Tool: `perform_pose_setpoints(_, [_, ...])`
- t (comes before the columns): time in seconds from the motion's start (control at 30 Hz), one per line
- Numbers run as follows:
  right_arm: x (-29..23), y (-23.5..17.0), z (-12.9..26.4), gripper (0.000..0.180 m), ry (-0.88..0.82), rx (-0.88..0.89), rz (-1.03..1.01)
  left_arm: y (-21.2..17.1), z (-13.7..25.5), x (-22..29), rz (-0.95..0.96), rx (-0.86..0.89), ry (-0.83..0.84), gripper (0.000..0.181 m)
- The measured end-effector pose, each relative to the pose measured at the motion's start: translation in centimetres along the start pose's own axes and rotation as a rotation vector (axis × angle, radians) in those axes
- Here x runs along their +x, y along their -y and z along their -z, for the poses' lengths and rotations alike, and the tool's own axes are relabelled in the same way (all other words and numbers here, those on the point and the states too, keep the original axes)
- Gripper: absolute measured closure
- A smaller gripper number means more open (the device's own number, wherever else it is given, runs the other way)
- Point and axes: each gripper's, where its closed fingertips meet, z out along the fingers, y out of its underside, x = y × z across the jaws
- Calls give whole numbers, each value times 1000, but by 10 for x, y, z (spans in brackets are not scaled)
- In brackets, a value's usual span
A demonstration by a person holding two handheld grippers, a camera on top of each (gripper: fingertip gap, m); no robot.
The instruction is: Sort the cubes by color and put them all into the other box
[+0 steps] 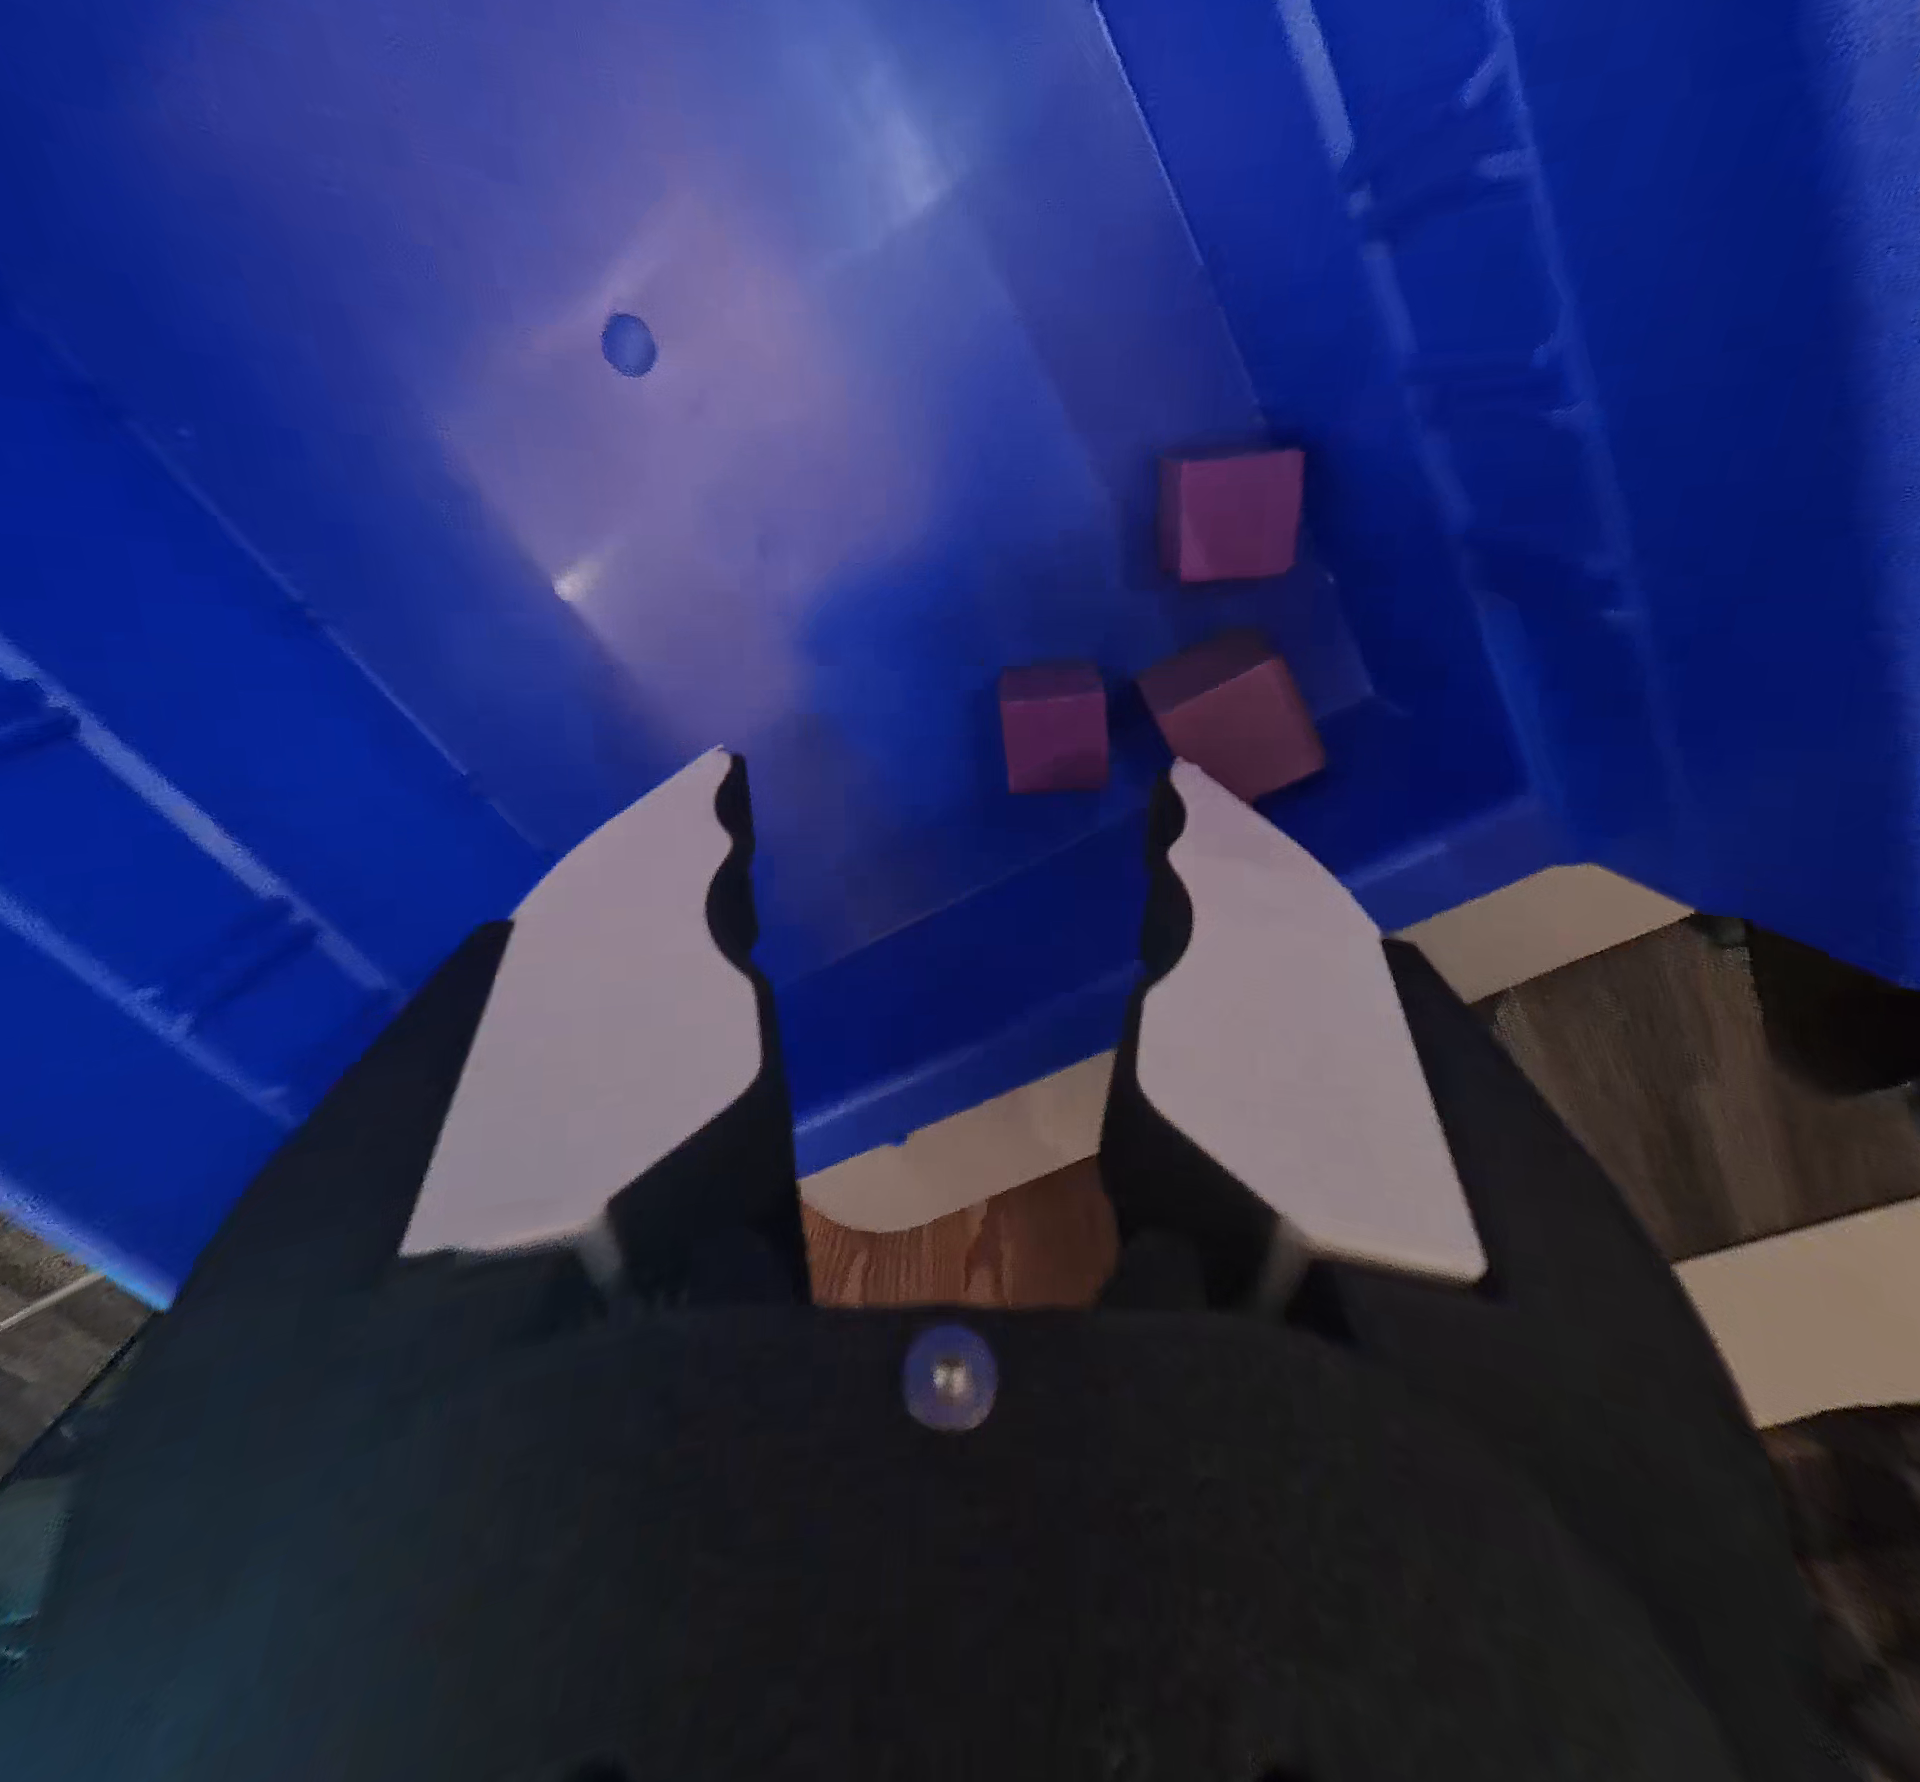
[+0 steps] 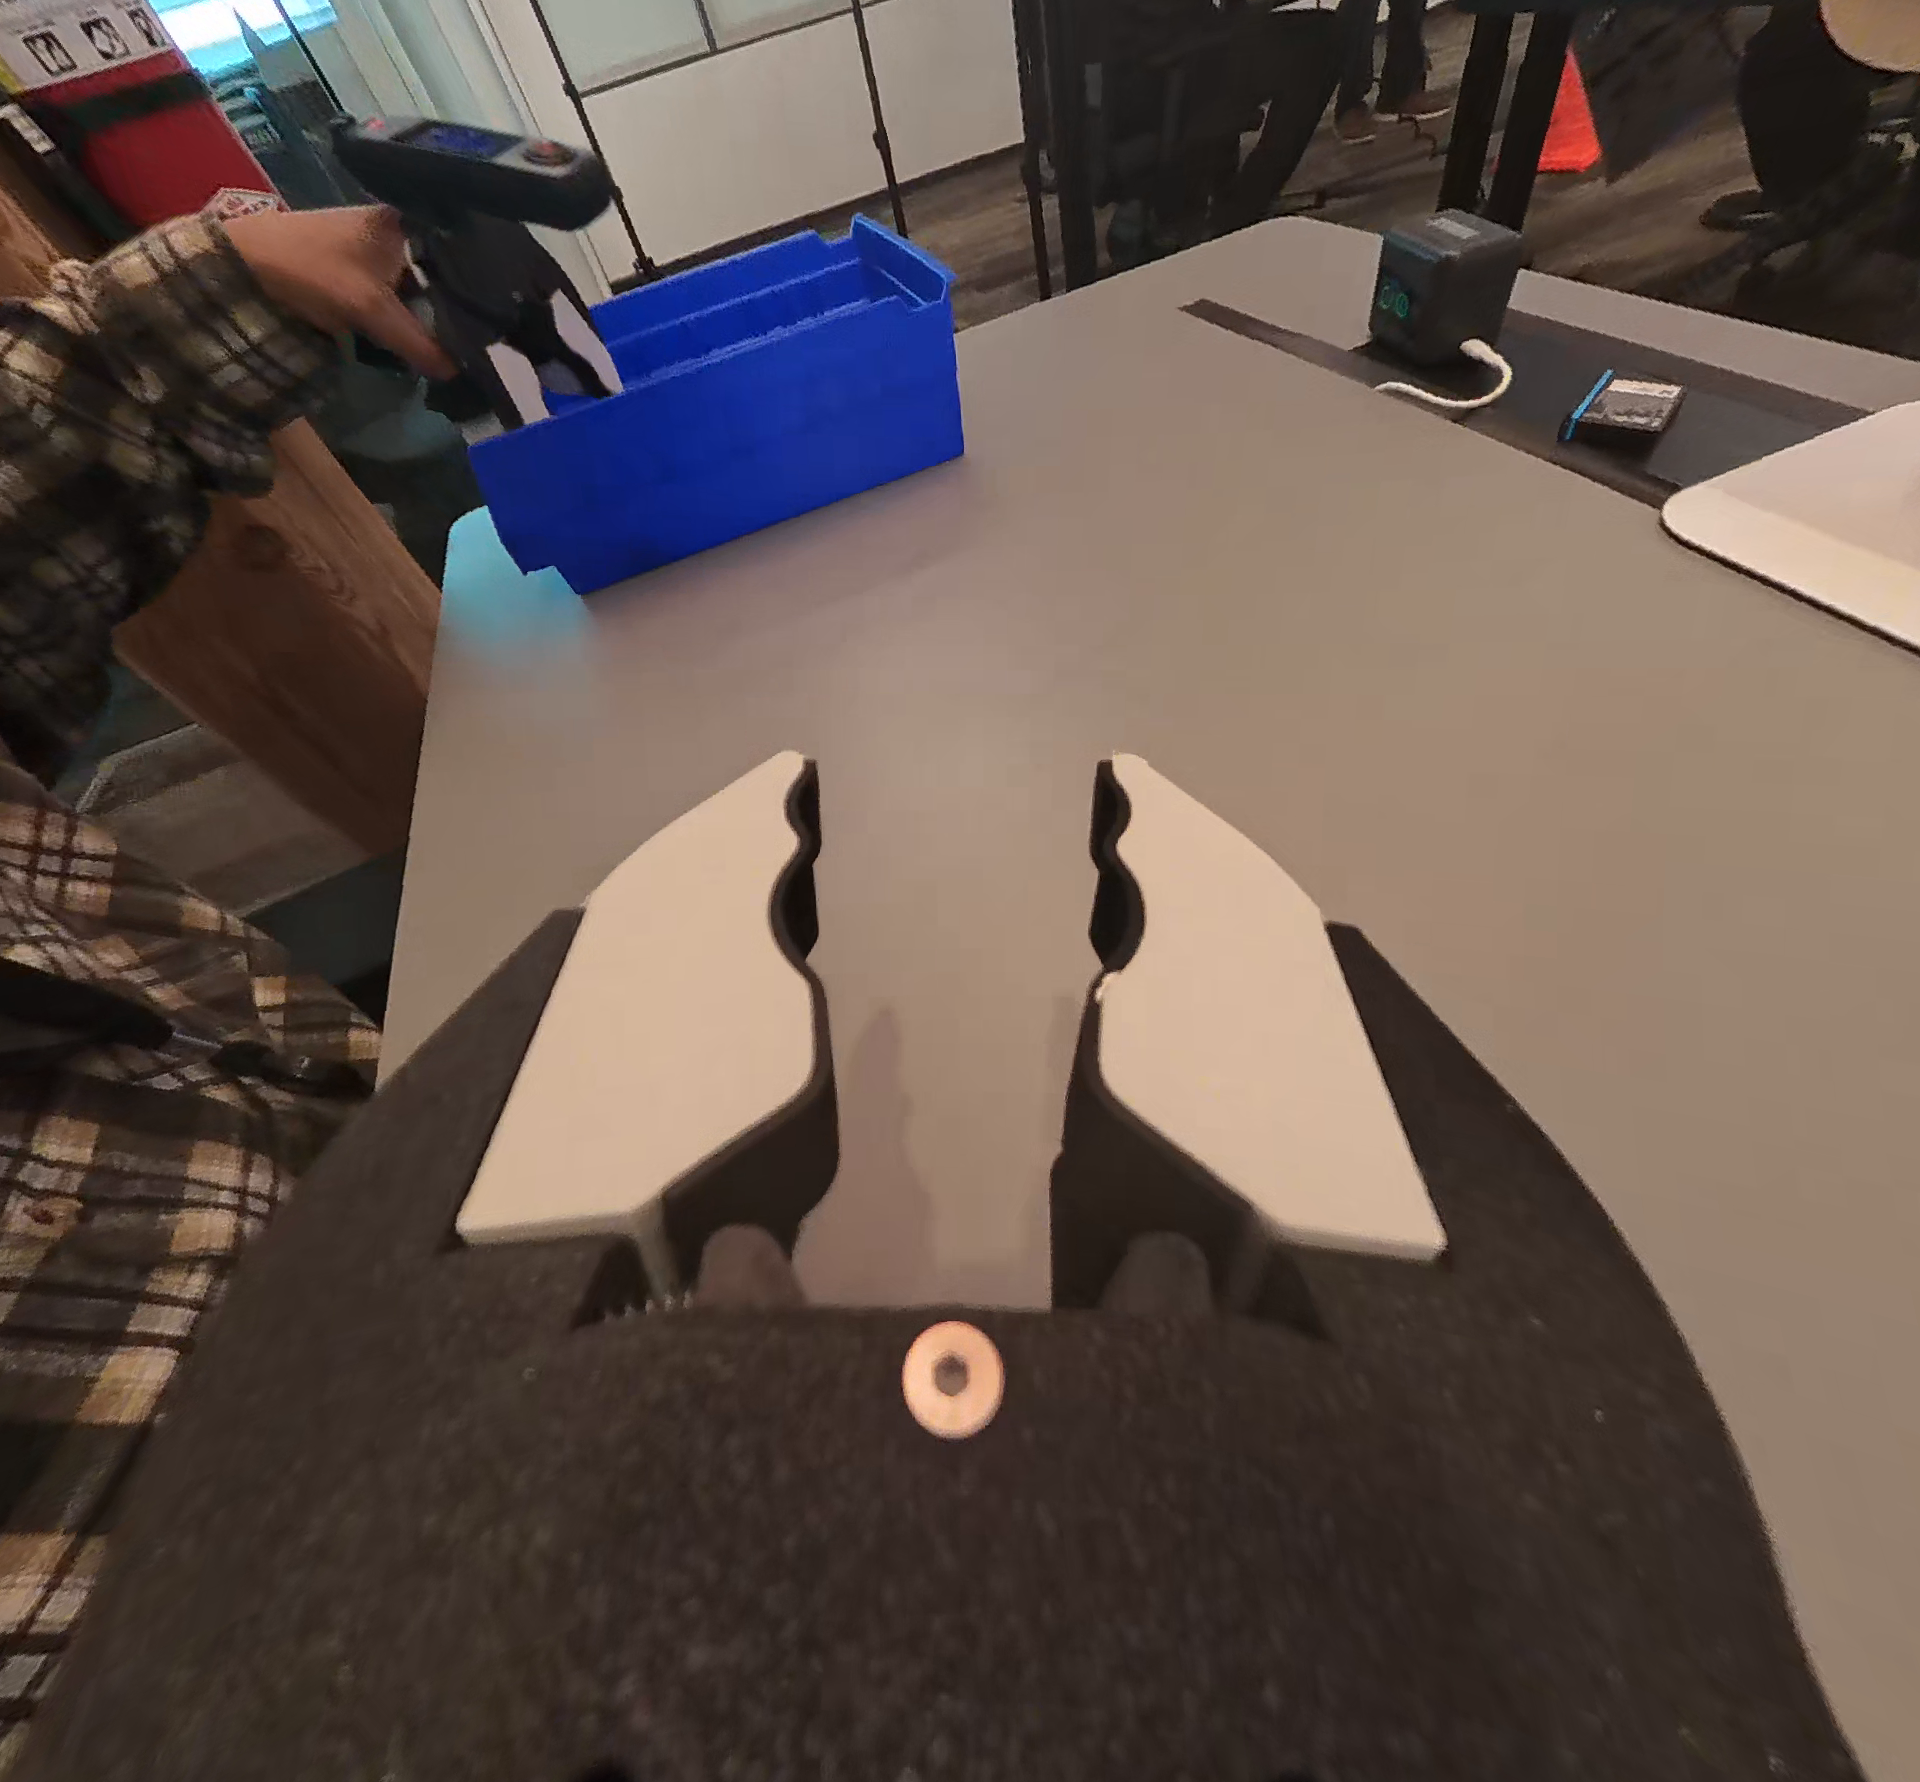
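Blue plastic fills my left wrist view: my left claw (image 1: pixel 945 771) is over the blue box (image 1: pixel 623 382), fingers spread with nothing between them. Three purple cubes (image 1: pixel 1231 513) sit on the box floor just ahead and to the right of the tips, bunched by the corner wall; nearest cube (image 1: pixel 1055 740) is just off the right fingertip (image 1: pixel 1195 797), the tilted cube (image 1: pixel 1231 714) close beside it, maybe touching, can't tell. Right claw (image 2: pixel 954 776) hovers over the grey table (image 2: pixel 1351 693), fingers apart, empty, well away from the box. From the right wrist view the left claw (image 2: pixel 561 361) dips into the near end of the box, a hand (image 2: pixel 343 278) in a plaid sleeve holding it. Can't tell if this is the source or the target box; only one box shows and no other colours. My guess is the step is either picking a purple cube or having just dropped one. If picking: I'd shift right, square the fingers to the nearest cube's flat faces, go down until the tips straddle it, close slowly. Risk: the neighbour cube and the wall crowd the right finger, so come in from the open left side. Frame is blurry.
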Motion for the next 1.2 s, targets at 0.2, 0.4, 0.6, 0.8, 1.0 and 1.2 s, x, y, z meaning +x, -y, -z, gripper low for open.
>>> perform_pose_setpoints(0.2, [-4, 0, -7, 129, 9, -17, -2, -2, -13, -6, 16, -44, 16, 107])
perform_pose_setpoints(0.4, [-5, 2, -8, 129, 12, -21, 1, -2, -12, -5, 27, -55, 8, 107])
perform_pose_setpoints(0.6, [-4, -1, -9, 129, 18, -20, -11, -4, -18, -3, 36, -74, 0, 114])
perform_pose_setpoints(0.8, [-4, -2, -7, 131, 14, -13, -21, 5, -17, -8, 8, -52, -2, 159])
perform_pose_setpoints(1.0, [-2, 16, -2, 131, 38, 51, -123, 102, 87, -2, -91, 565, 110, 160])
perform_pose_setpoints(1.2, [-24, 61, -11, 126, 406, 192, -529, 225, 188, 147, -494, 1222, 101, 160])
